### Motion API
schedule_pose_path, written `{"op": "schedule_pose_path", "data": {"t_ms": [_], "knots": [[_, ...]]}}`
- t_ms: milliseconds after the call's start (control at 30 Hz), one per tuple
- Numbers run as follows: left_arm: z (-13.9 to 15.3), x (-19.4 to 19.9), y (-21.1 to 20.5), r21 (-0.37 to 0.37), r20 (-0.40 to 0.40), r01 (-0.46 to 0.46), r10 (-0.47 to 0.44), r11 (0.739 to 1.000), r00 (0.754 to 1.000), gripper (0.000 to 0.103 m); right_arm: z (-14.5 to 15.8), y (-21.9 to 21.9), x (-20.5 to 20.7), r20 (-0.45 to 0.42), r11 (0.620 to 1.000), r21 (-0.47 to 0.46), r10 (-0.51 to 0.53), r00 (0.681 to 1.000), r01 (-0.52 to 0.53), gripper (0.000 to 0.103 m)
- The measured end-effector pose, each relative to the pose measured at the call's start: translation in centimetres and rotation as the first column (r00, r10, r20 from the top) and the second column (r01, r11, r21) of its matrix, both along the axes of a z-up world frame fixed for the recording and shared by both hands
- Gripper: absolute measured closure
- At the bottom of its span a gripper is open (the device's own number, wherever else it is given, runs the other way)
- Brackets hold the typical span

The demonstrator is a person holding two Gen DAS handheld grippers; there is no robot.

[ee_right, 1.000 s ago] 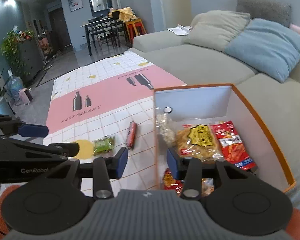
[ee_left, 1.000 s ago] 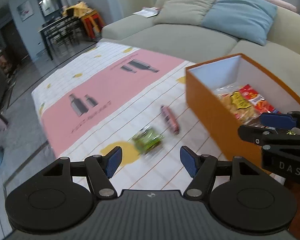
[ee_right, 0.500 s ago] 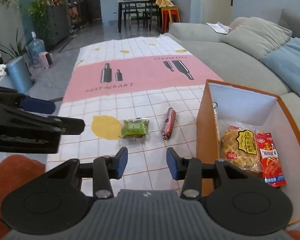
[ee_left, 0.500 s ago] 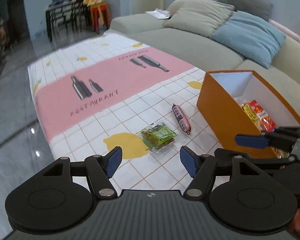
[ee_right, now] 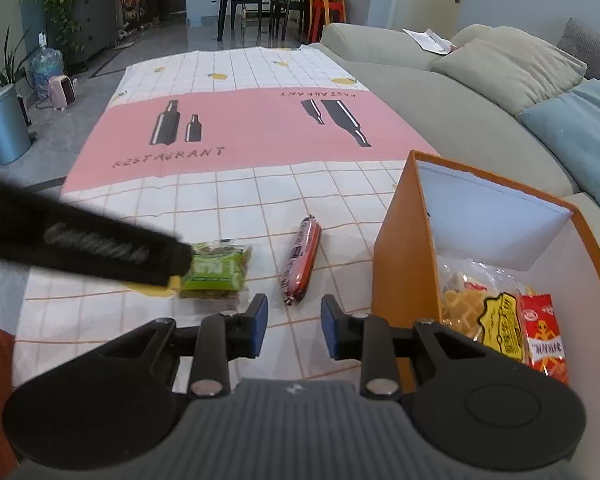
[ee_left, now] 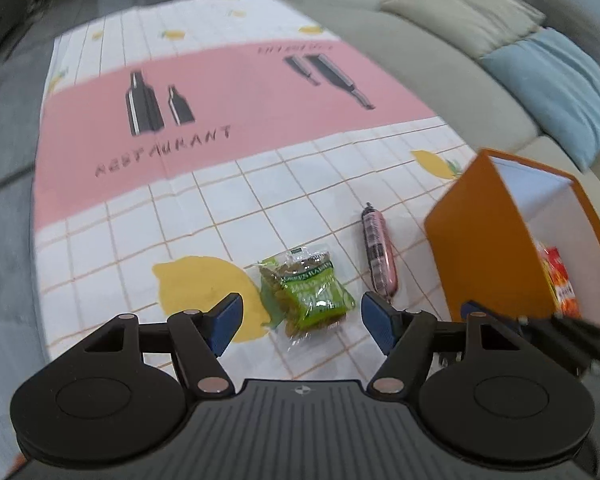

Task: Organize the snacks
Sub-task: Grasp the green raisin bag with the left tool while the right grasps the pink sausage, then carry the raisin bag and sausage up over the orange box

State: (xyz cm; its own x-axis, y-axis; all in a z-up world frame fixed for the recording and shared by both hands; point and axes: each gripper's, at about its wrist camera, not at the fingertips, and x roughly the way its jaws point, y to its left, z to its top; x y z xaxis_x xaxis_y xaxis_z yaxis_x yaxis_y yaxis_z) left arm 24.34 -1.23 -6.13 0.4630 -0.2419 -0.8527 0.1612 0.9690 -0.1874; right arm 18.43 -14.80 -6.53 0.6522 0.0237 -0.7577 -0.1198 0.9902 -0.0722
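The left gripper (ee_left: 302, 320) hung low over the tablecloth (ee_left: 228, 92) with its blue fingers spread wide and nothing between them; the green snack packet (ee_left: 306, 288) lay on the cloth right ahead of that gap, one edge beside a printed yellow lemon. The sausage stick (ee_left: 378, 256) lay just to the right of the packet, between it and the orange box (ee_left: 484, 248); the two snacks were near each other but apart. The right gripper (ee_right: 294, 326) was likewise released and empty, hovering near the box's corner with the sausage stick just beyond its tips.

Inside the box, the right view showed a yellow-labelled crisp bag (ee_right: 496, 328) and a red packet (ee_right: 546, 336) already lying flat (so most of the sorting looked done, with two items left on the table).

The step in hand seemed to be taking the green packet with the left gripper; to do it well, the fingers should straddle the packet across its narrower width and come down until they nearly touched the cloth, since the wrapper was thin, crinkly and likely to slip; closing on the filled middle rather than the clear sealed flap would give a firmer hold; the right-hand finger should stay clear of the sausage stick.
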Motion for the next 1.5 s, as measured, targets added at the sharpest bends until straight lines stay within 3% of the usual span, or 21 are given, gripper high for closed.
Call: {"op": "schedule_pose_path", "data": {"t_ms": [300,467,633,800,900,1033,1133,1300,1500], "knots": [[-3.6,3.7,-1.8,0.019,-0.145,-0.075,0.077,0.997,0.986,0.023,-2.3,0.7,2.8,-0.045,1.000,-0.010,0.019,0.999,-0.020,0.069],[-4.8,4.4,-2.0,0.030,-0.174,-0.083,0.087,0.996,0.981,0.025,-3.4,1.1,3.6,-0.042,0.997,-0.074,-0.028,0.999,0.025,0.067],[-4.9,4.4,-2.5,0.047,-0.163,-0.037,0.044,0.998,0.986,0.041,-4.0,1.0,3.6,-0.011,0.996,-0.057,-0.066,0.998,0.065,0.067],[-4.5,4.4,-1.3,0.090,-0.138,-0.034,0.046,0.995,0.989,0.051,-4.5,1.2,4.3,-0.006,0.995,-0.066,-0.069,0.998,0.068,0.067],[-4.6,4.5,0.1,0.124,-0.129,-0.041,0.057,0.991,0.990,0.051,-4.4,1.2,4.6,0.017,0.996,-0.054,-0.070,0.997,0.071,0.067],[-4.9,4.5,1.9,0.089,-0.139,-0.040,0.052,0.995,0.989,0.049,-4.8,1.3,5.7,0.015,0.997,-0.029,-0.077,0.997,0.077,0.068],[-5.2,4.5,1.8,0.107,-0.135,-0.036,0.050,0.994,0.990,0.043,-5.2,1.2,6.5,-0.007,0.995,0.004,-0.097,0.995,0.097,0.068],[-5.5,4.4,1.6,0.107,-0.132,-0.032,0.046,0.994,0.990,0.044,-5.7,1.1,7.2,-0.038,0.993,0.045,-0.105,0.994,0.106,0.068],[-5.6,4.4,1.8,0.099,-0.127,-0.027,0.040,0.995,0.991,0.045,-6.2,0.6,7.6,-0.061,0.988,0.064,-0.133,0.989,0.137,0.079]]}}
